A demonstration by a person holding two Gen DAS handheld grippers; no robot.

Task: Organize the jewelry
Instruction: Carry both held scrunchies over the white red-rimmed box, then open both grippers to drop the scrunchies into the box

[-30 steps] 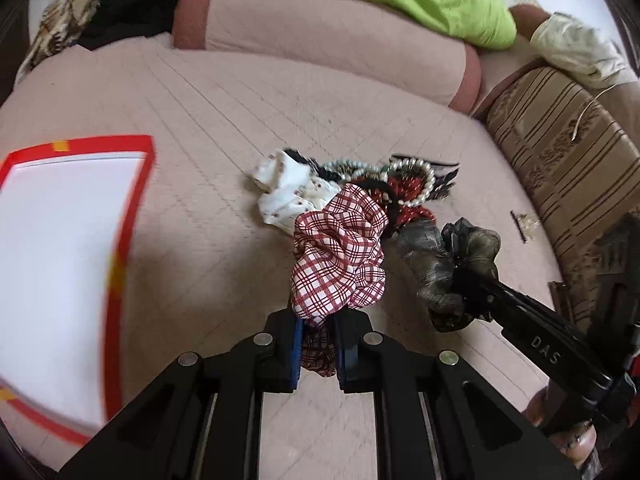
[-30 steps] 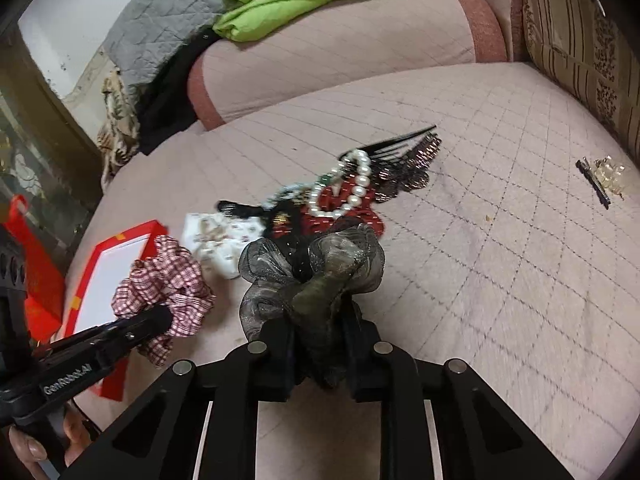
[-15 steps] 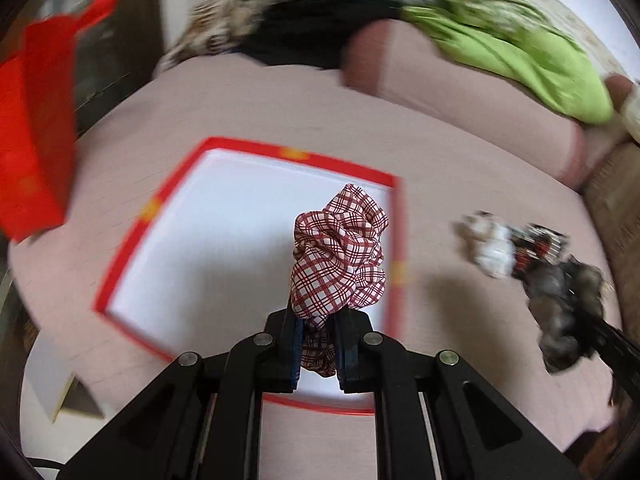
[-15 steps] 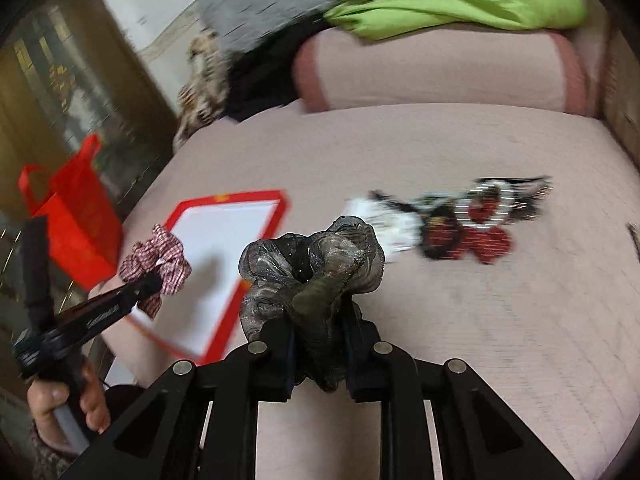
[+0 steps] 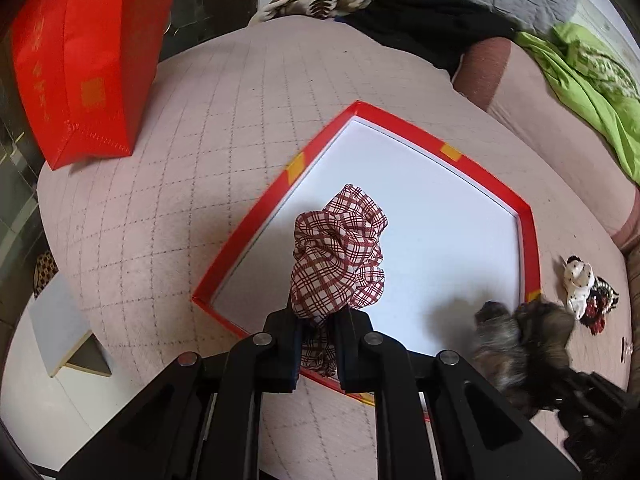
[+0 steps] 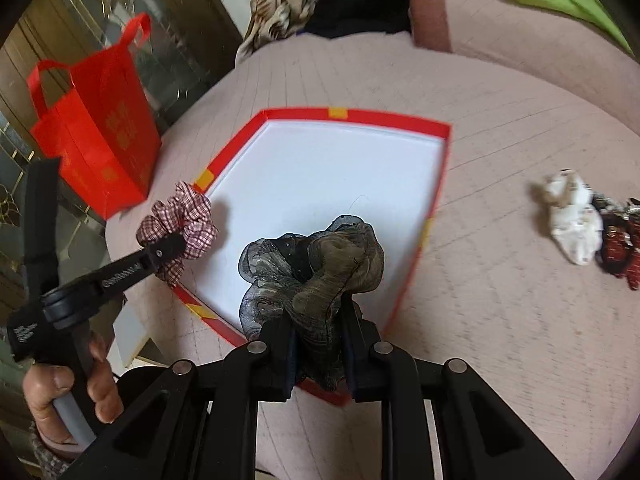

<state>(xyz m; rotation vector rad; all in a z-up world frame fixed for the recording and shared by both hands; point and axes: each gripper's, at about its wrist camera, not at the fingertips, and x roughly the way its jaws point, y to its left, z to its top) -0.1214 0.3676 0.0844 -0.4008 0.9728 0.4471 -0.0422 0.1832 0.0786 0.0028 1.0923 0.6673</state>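
Observation:
My left gripper (image 5: 318,338) is shut on a red-and-white checked scrunchie (image 5: 338,258), held over the near left part of a shallow red-rimmed box with a white floor (image 5: 416,208). My right gripper (image 6: 320,352) is shut on a grey-olive sheer scrunchie (image 6: 316,264), above the box's near edge (image 6: 412,276). In the right wrist view the left gripper (image 6: 168,250) and its checked scrunchie (image 6: 180,220) hang over the box's left rim. The sheer scrunchie (image 5: 520,344) shows at lower right in the left wrist view. A white spotted scrunchie (image 6: 572,216) and a red-black jewelry pile (image 6: 618,240) lie to the right.
A red gift bag (image 5: 80,60) stands on the quilted pink cushion (image 5: 180,160) left of the box. A pink bolster (image 6: 520,32), green blanket (image 5: 584,92) and dark clothes (image 5: 420,24) lie behind. The cushion edge drops off at left, over a grey board (image 5: 60,320). A hand (image 6: 68,396) grips the left handle.
Both grippers have swung left from the jewelry pile to over the red-rimmed box, each still shut on its scrunchie. The pile now lies far right.

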